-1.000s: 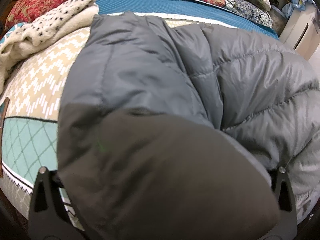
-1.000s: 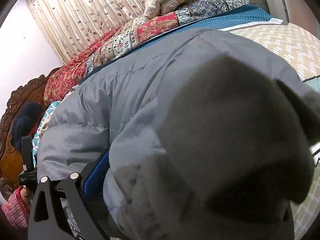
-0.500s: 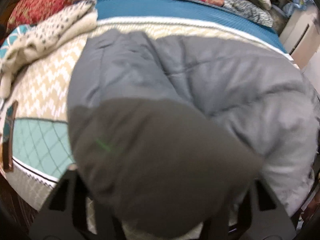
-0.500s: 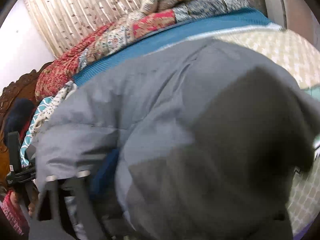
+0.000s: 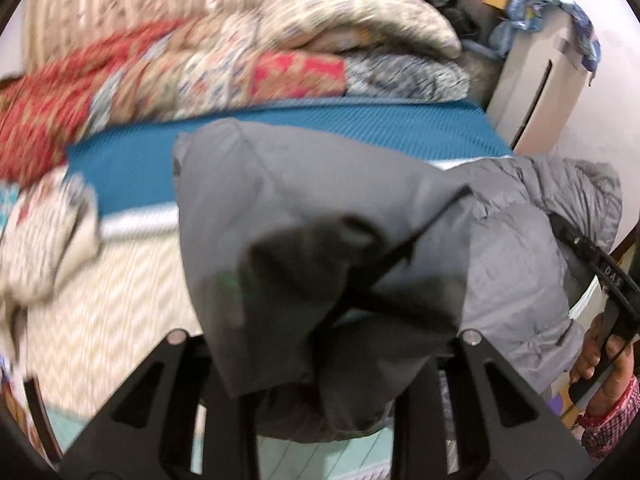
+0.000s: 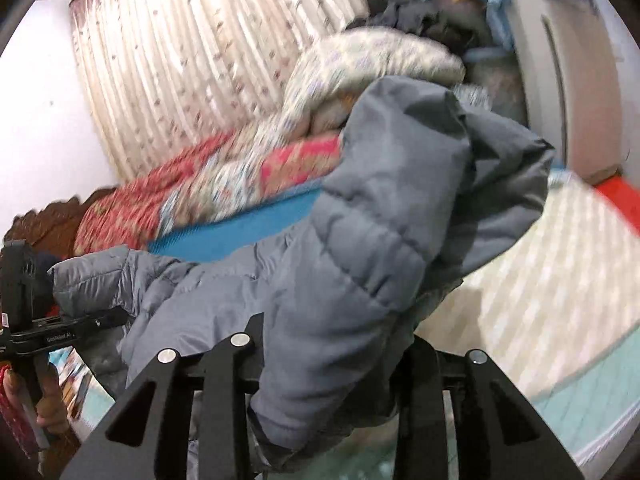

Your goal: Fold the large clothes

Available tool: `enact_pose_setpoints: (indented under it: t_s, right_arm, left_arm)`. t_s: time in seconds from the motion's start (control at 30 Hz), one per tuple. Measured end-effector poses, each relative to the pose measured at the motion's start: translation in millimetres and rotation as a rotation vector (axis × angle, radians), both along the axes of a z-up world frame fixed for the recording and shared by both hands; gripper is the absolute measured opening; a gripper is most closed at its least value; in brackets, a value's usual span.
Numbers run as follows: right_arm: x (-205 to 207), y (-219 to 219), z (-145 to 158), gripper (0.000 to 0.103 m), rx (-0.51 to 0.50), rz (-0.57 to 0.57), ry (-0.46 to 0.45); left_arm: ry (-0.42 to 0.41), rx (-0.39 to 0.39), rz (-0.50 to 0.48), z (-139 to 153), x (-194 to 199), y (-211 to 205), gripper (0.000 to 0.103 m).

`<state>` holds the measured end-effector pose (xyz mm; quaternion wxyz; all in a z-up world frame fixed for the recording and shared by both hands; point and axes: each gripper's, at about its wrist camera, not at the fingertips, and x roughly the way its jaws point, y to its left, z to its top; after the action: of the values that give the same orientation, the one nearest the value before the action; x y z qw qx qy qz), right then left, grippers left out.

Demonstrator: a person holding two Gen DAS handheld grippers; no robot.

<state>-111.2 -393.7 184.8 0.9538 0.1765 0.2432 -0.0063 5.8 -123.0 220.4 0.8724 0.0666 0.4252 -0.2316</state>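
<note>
A grey quilted puffer jacket (image 5: 320, 208) hangs lifted above the bed, held by both grippers. My left gripper (image 5: 320, 364) is shut on a bunched dark-grey part of the jacket; the cloth drapes over its black fingers. My right gripper (image 6: 320, 392) is shut on another edge of the jacket (image 6: 380, 248), which rises and folds over to the right. The other gripper and the hand that holds it show at the right edge of the left wrist view (image 5: 600, 280) and at the left edge of the right wrist view (image 6: 24, 320).
The bed has a cream zigzag-patterned cover (image 5: 100, 300) and a teal mat (image 5: 320, 128). Stacked red and floral quilts and pillows (image 5: 280, 60) lie along the far side. A spotted cream blanket (image 5: 40, 232) lies at left. A white cabinet (image 5: 536, 80) stands at right. Curtains (image 6: 180, 60) hang behind.
Both grippers have lifted the jacket up off the bed and drawn it back; the views now tilt up toward the quilts and curtains. The jacket hangs bunched instead of lying spread.
</note>
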Motion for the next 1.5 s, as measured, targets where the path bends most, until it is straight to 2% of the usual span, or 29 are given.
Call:
enact_pose_setpoints:
  t_s: [0.1, 0.2, 0.37, 0.47, 0.53, 0.6, 0.63, 0.67, 0.7, 0.73, 0.77, 0.87, 1.03, 1.17, 1.33, 1.5]
  right_arm:
    - [16.5, -38.1, 17.1, 0.09, -0.039, -0.073, -0.06]
    - [26.9, -89.9, 30.9, 0.09, -0.055, -0.198, -0.117]
    - [27.5, -162.6, 22.4, 0.09, -0.084, -0.408, -0.135]
    - [18.4, -202.3, -2.3, 0.09, -0.075, -0.543, -0.1]
    - [14.8, -221.8, -26.2, 0.09, -0.051, -0.61, -0.051]
    - [17.8, -243.4, -60.1, 0.089, -0.009, -0.651, 0.038]
    - [20.9, -252.7, -74.7, 0.086, 0.019, -0.661, 0.091]
    - [25.2, -261.0, -88.8, 0.077, 0.055, -0.66, 0.141]
    - [27.9, -269.6, -108.0, 0.072, 0.111, -0.653, 0.18]
    - [26.8, -271.6, -115.3, 0.063, 0.137, -0.658, 0.176]
    - [26.8, -270.2, -118.1, 0.056, 0.154, -0.664, 0.169]
    - [32.5, -274.0, -123.3, 0.046, 0.176, -0.673, 0.185]
    - [28.5, -265.0, -119.6, 0.044, 0.191, -0.702, 0.214]
    - [1.4, -256.6, -114.2, 0.044, 0.231, -0.744, 0.194]
    - [-26.6, -232.9, -103.6, 0.044, 0.219, -0.762, 0.16]
    - [-55.5, -202.6, -97.7, 0.044, 0.226, -0.75, 0.141]
  left_arm:
    - [-0.043, -0.002, -0.036, 13.5, 33.2, -59.4, 0.024]
    - [-0.078, -0.018, -0.079, 22.8, 63.0, -124.4, 0.024]
    - [-0.128, -0.042, -0.172, 18.0, 96.4, -239.2, 0.024]
    - [-0.127, -0.071, -0.207, -7.6, 111.4, -304.5, 0.024]
    - [-0.097, -0.053, -0.198, -35.5, 121.8, -336.7, 0.028]
    - [-0.056, 0.029, -0.162, -74.4, 130.2, -361.2, 0.03]
    - [-0.057, 0.112, -0.123, -97.8, 134.1, -371.8, 0.03]
    - [-0.067, 0.185, -0.1, -117.0, 137.3, -378.5, 0.036]
    - [-0.075, 0.223, -0.092, -127.6, 138.7, -380.9, 0.039]
    - [-0.085, 0.241, -0.088, -134.7, 139.9, -380.3, 0.043]
    - [-0.09, 0.235, -0.089, -136.1, 140.9, -377.5, 0.045]
    - [-0.084, 0.231, -0.101, -129.8, 142.3, -371.6, 0.046]
    - [-0.076, 0.215, -0.076, -108.1, 135.1, -345.1, 0.046]
    - [-0.068, 0.186, -0.042, -88.5, 122.5, -325.0, 0.046]
    - [-0.091, 0.184, -0.07, -75.3, 94.5, -313.1, 0.046]
    - [-0.07, 0.18, -0.106, -70.8, 61.4, -300.6, 0.046]
